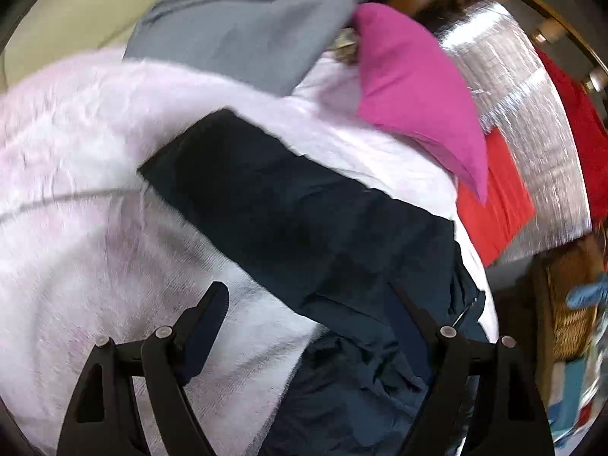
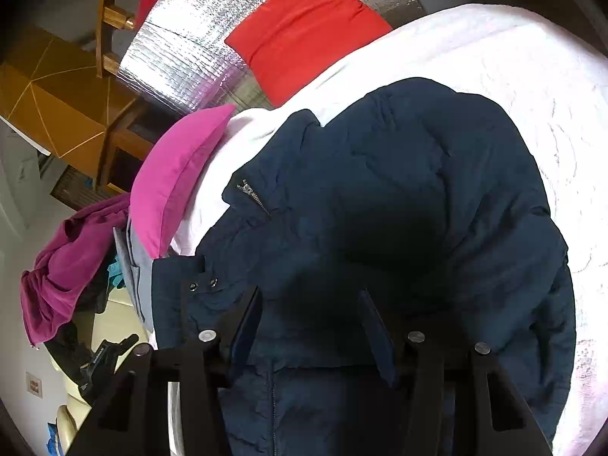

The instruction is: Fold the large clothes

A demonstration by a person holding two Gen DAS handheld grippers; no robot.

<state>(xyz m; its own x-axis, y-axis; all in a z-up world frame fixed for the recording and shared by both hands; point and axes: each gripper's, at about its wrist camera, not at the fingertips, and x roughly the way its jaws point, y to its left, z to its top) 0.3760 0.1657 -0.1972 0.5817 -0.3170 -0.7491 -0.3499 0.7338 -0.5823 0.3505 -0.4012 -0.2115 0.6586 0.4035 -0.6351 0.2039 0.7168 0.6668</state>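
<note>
Navy padded jacket point(image 2: 399, 209) with a metal zipper point(image 2: 252, 194) and two snap buttons point(image 2: 203, 285) fills the right wrist view, lying bunched on a fluffy pale pink-white blanket point(image 2: 513, 76). Only this view shows the zipper, the snaps and a crumpled magenta garment point(image 2: 64, 266) off to the side. The left wrist view shows instead one long dark sleeve of the jacket point(image 1: 304, 220) stretched diagonally across the blanket point(image 1: 76, 190), plus a grey folded cloth point(image 1: 247, 26) beyond it. Both views catch the bright pink cushion point(image 1: 414, 98), the red cloth point(image 2: 304, 30) and the silver foil mat point(image 2: 182, 68).

The left gripper point(image 1: 311, 311) has its fingers spread wide, pinching nothing; one finger hangs over the blanket, the other over the jacket, the sleeve running up from between them. The right gripper point(image 2: 311, 315) is likewise spread apart, both fingers over the jacket body, whether touching it I cannot tell.
</note>
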